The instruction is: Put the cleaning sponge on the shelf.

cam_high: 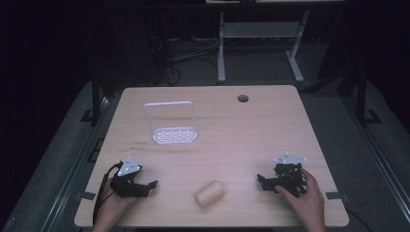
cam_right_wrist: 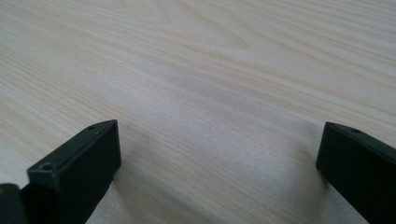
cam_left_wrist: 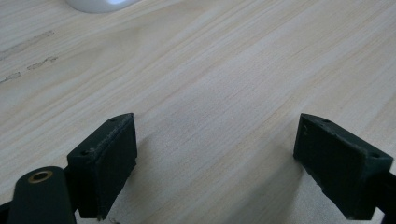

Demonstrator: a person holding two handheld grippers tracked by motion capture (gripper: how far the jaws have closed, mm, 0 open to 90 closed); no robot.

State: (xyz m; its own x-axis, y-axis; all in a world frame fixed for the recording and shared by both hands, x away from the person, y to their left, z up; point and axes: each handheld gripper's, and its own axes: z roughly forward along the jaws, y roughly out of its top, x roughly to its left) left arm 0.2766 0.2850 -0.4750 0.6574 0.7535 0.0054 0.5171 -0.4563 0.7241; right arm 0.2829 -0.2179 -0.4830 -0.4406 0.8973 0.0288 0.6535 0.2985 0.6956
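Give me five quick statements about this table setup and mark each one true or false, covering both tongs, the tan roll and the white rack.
1. Both the left tongs and the right tongs are open with nothing between their jaws. True.
2. The tan cylindrical roll lies near the front edge of the light wooden table, between the two tongs. True.
3. The white perforated rack with a tall loop handle sits right beside the right tongs. False: it stands farther back, on the left half of the table.
4. The left tongs are gripping the roll. False: the roll lies apart from them, untouched.
5. A round hole is in the tabletop near the far edge. True.
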